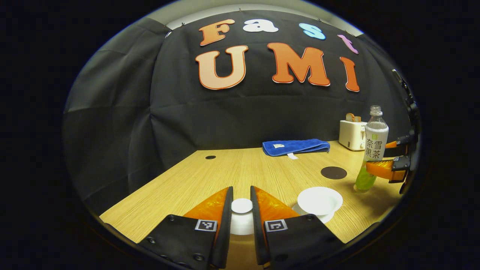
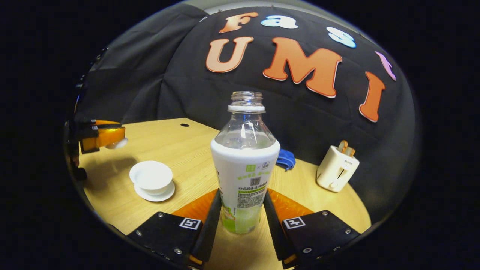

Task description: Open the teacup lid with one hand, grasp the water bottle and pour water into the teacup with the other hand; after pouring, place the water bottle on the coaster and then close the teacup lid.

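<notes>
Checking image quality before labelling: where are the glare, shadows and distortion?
Right gripper view: highlights glint on the water bottle shoulder; the other gripper casts a soft shadow on the table beside the teacup. Left gripper view: fisheye bends the table edges; everything reads sharp.

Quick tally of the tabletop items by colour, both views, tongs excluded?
White: 4 - teacup, saucer, lid held in the left tongs, toaster
Blue: 1 - towel
Dark: 1 - coaster
Clear with white label: 1 - water bottle held in the right tongs
Total: 7
</notes>
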The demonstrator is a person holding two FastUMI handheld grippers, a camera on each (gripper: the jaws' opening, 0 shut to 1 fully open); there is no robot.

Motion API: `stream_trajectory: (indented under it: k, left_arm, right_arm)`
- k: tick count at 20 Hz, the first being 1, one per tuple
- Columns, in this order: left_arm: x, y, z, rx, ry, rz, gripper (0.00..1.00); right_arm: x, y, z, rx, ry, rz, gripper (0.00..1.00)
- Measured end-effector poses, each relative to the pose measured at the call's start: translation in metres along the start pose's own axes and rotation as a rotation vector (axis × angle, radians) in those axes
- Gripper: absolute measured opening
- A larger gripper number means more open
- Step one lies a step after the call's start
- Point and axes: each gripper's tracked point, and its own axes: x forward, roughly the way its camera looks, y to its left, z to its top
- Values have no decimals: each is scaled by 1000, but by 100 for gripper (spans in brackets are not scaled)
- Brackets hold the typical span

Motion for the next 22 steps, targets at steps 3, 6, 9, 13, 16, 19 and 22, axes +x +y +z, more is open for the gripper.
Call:
stream_trajectory:
  k: [3,6,9,13,16,19,22]
  left_arm:
    - [-1,9,0,-6,-1,14,32]
    - [-1,17,0,-8,-3,25,32]
    - [-4,22,-1,-8,-5,37,32]
    - [-6,30,-1,1,-6,52,32]
    - [-7,37,-5,-13,0,59,32]
    - [-8,40,-6,-12,3,61,32]
    - [-9,44,-4,-16,2,62,32]
  right_arm:
    - [3,-10,11,-184,-31,-63,65]
    - [11,-11,13,-351,-32,-92,64]
    - [17,-5,11,-452,-26,-90,65]
    - [23,-1,16,-614,-34,-102,65]
    - [22,3,17,-721,-26,-99,64]
    - [21,14,21,-827,-50,-87,64]
    - [20,21,22,-923,-71,-81,67]
